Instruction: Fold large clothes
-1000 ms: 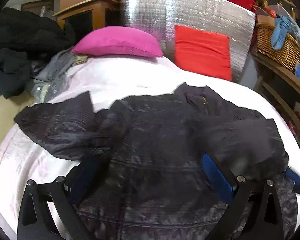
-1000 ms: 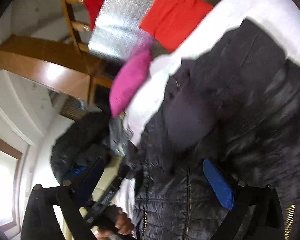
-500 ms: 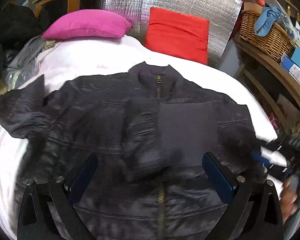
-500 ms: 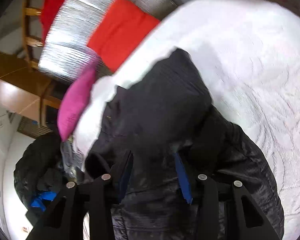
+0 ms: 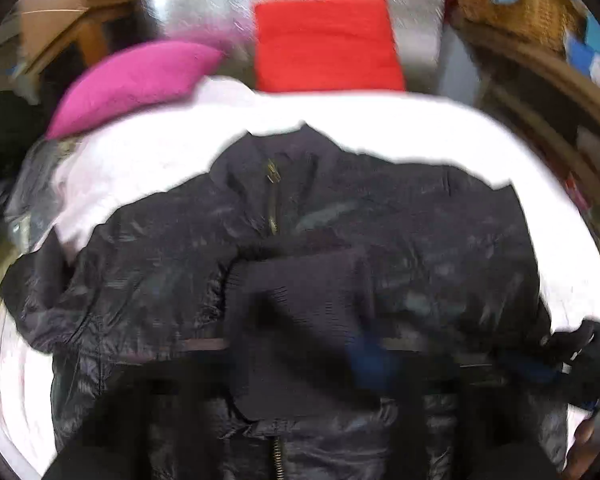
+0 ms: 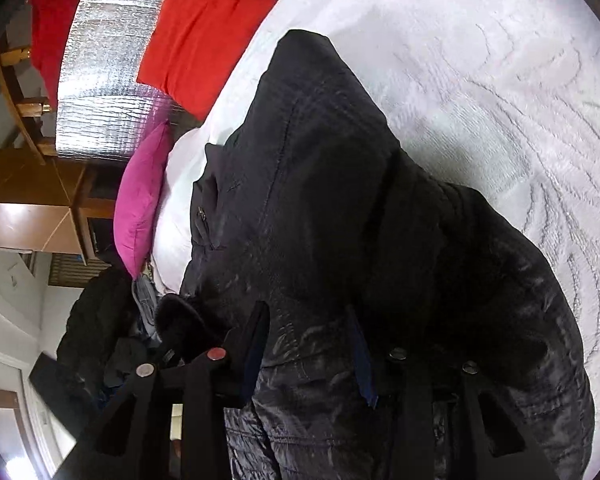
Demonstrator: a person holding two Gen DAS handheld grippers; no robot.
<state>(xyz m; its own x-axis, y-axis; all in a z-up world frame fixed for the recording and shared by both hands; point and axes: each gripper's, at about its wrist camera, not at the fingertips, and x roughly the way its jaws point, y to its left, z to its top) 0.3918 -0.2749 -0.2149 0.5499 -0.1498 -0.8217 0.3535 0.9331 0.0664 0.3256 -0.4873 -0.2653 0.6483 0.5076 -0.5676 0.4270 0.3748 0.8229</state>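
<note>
Fingers [image 6: 362,364] of right gripper [image 6: 308,356] clamping fold of black jacket [image 6: 340,200], cloth bunching between 2 blue pads. Left gripper [image 5: 300,360] blurred, dark cuff [image 5: 296,300] lying across it; cannot tell whether fingers are apart or together. Jacket lying front-up on white bed [image 5: 380,120], zipper [image 5: 272,200] showing at collar. Pink pillow [image 5: 140,76] and red cushion [image 5: 324,44] sitting beyond, against silver foil panel [image 6: 104,80].
</note>
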